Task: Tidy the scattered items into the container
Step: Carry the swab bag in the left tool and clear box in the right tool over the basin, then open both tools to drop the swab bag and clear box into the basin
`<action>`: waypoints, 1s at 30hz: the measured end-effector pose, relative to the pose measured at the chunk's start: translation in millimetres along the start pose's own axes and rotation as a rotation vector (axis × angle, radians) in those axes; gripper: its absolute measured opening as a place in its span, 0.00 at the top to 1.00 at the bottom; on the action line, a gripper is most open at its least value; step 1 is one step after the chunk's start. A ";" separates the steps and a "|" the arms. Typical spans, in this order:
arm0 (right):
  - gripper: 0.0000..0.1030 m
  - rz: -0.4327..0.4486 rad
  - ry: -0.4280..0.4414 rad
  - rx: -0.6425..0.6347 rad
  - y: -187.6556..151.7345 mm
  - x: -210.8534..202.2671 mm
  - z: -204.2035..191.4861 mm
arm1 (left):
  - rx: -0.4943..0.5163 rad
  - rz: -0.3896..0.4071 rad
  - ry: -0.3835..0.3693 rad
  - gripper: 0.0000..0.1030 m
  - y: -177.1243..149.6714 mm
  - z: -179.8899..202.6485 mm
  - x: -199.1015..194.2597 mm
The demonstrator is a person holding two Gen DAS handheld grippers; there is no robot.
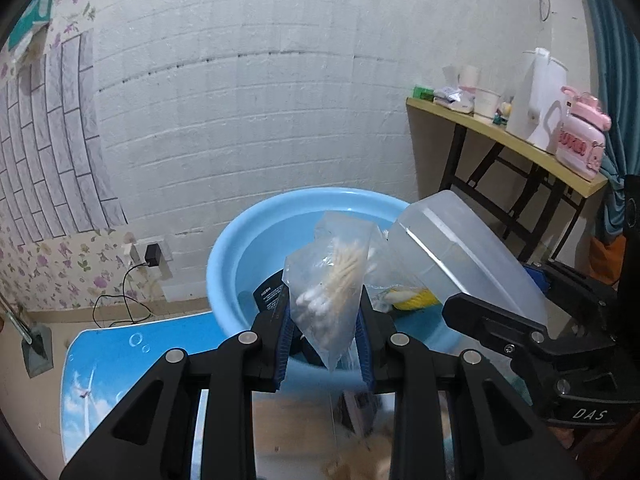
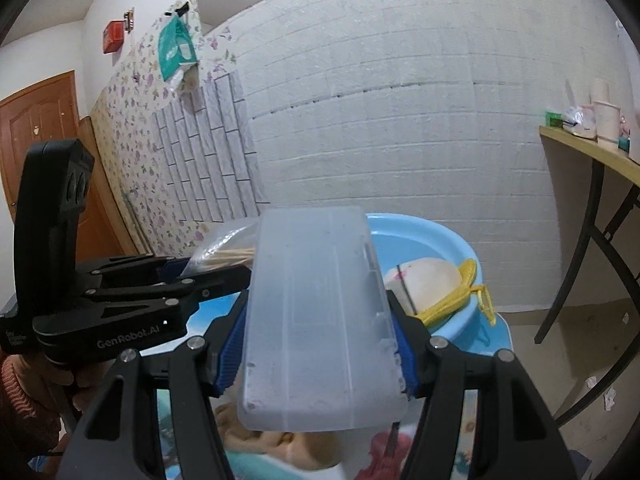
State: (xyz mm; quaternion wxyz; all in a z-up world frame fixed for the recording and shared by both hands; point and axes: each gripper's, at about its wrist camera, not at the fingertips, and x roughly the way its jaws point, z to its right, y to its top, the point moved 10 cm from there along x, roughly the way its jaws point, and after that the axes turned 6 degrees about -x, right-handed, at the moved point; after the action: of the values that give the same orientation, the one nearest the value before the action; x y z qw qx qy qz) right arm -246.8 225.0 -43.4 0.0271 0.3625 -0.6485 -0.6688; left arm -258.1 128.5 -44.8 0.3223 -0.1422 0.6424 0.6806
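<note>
My left gripper (image 1: 325, 338) is shut on a clear bag of cotton swabs (image 1: 334, 286) and holds it over the near rim of the light blue basin (image 1: 236, 248). My right gripper (image 2: 320, 354) is shut on a translucent plastic box (image 2: 318, 320), held just in front of the basin (image 2: 424, 236). In the left wrist view the box (image 1: 452, 252) and the right gripper (image 1: 532, 344) show at the right. The basin holds a black packet (image 1: 270, 294) and a cream item with yellow cord (image 2: 424, 282). The left gripper (image 2: 224, 276) with its bag (image 2: 224, 250) shows at the left of the right wrist view.
The basin stands on a blue printed table top (image 1: 116, 356). A folding table (image 1: 516, 142) with cups, a jug and a pink bottle stands at the right by a white brick wall. A plugged-in charger and cable (image 1: 148, 258) are at the wall on the left.
</note>
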 end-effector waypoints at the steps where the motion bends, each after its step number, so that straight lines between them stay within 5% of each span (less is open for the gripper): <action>1: 0.40 -0.005 -0.003 0.001 0.2 4.0 3.0 | 0.002 -0.006 0.001 0.74 0.7 0.7 5.7; 13: 0.39 -0.093 -0.008 0.040 -16.6 45.1 30.8 | 0.020 -0.071 0.039 0.69 -11.1 -1.7 45.5; 30: 0.37 -0.110 -0.034 -0.013 -27.2 31.0 13.2 | -0.011 -0.086 0.029 0.57 -31.5 2.0 28.8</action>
State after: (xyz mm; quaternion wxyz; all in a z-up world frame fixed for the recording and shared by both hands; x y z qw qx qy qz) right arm -264.7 224.8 -82.8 -0.0182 0.3860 -0.6236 -0.6796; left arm -259.8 136.7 -86.7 0.3413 -0.1813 0.6365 0.6675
